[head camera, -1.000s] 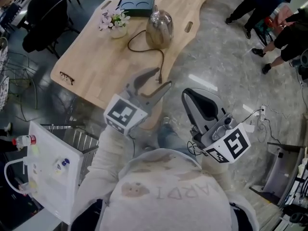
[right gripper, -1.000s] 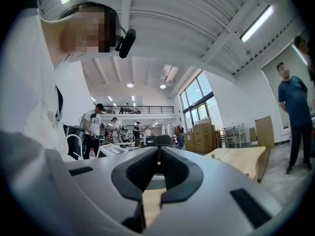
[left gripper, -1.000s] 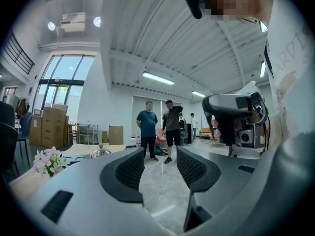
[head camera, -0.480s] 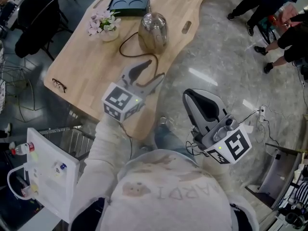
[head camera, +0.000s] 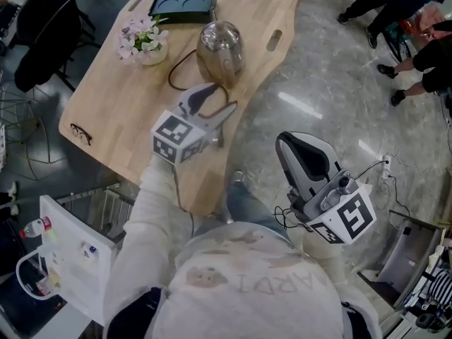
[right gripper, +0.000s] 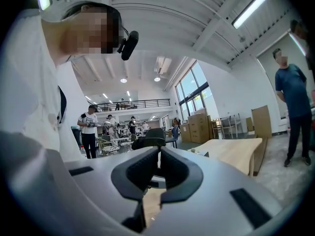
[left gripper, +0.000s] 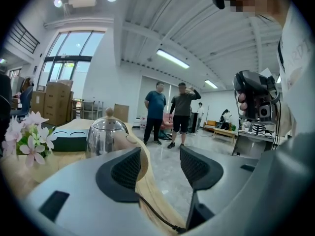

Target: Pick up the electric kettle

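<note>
head view: from above the person's shoulders, steeply down onto the wooden table (head camera: 120,104) and grey floor (head camera: 318,76); table well below, seen whole.
left gripper view: low, just off the table's near edge, almost level along it; kettle (left gripper: 105,134) and flowers (left gripper: 29,136) near, standing people (left gripper: 170,112) far off.
right gripper view: low over the floor, level, facing the table's side and the tall windows (right gripper: 189,95) beyond.
shared, head and left: kettle, flowers, dark tray (head camera: 182,4), table edge.
shared, all three: the table.
</note>
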### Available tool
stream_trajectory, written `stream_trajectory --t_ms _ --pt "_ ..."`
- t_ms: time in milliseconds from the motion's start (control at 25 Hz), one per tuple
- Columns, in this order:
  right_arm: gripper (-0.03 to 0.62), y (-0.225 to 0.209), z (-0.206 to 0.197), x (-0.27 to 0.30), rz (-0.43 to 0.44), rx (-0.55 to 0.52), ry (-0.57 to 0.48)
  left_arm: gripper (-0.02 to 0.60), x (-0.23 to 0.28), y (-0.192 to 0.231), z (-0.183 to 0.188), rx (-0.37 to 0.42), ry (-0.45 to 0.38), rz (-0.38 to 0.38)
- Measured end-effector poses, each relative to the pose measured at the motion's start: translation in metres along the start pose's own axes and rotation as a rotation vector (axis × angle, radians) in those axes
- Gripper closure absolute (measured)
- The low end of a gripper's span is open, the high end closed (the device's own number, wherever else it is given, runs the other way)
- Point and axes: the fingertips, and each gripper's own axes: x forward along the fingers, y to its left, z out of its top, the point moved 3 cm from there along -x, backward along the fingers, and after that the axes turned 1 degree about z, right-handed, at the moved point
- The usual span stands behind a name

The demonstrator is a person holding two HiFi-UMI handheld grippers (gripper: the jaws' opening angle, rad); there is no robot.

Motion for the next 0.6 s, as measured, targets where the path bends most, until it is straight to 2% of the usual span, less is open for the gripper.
stream_trajectory --t_ms 320,600 --pt "0.568 -0.028 -0.004 0.006 -0.021 0.012 0.032 0.350 0.030 0.030 -0.016 -0.030 0.026 -0.028" --pt "0.568 -0.043 -0.009 0.008 -0.028 0.021 0.052 0.347 0.044 0.039 -0.020 -0.015 0.023 -0.078"
